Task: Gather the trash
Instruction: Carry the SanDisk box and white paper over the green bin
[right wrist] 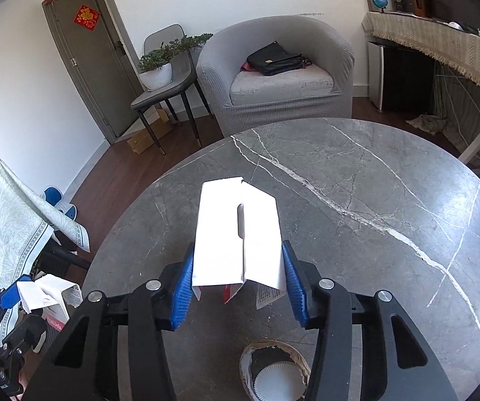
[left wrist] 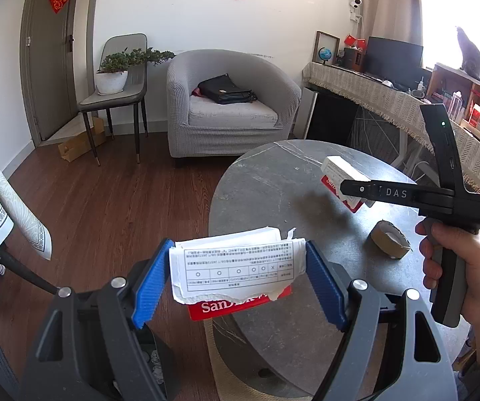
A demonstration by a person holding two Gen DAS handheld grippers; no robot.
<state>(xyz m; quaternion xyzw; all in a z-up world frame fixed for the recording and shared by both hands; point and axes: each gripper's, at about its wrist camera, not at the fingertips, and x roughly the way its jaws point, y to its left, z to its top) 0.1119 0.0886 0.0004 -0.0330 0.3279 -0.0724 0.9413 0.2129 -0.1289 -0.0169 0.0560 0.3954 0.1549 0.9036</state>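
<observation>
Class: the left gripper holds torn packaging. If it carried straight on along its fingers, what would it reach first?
Probably the floor beside the table. The left gripper, holding the packaging, points down past the table's left rim; depth is unclear, so it might clip that rim.

Bright daylight from the blown-out window (left wrist: pixel 453 16); fisheye-curved edges.

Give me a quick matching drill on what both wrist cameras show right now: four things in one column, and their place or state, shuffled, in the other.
Things:
1. torn SanDisk package
2. white folded carton
3. paper cup
4. black bag

Places or states:
A. lying on the grey armchair
B. clamped in the left gripper
C. resting on the round table, beneath the right gripper
D. between the right gripper's pads

Pairs: 1-B, 2-D, 3-C, 4-A
</observation>
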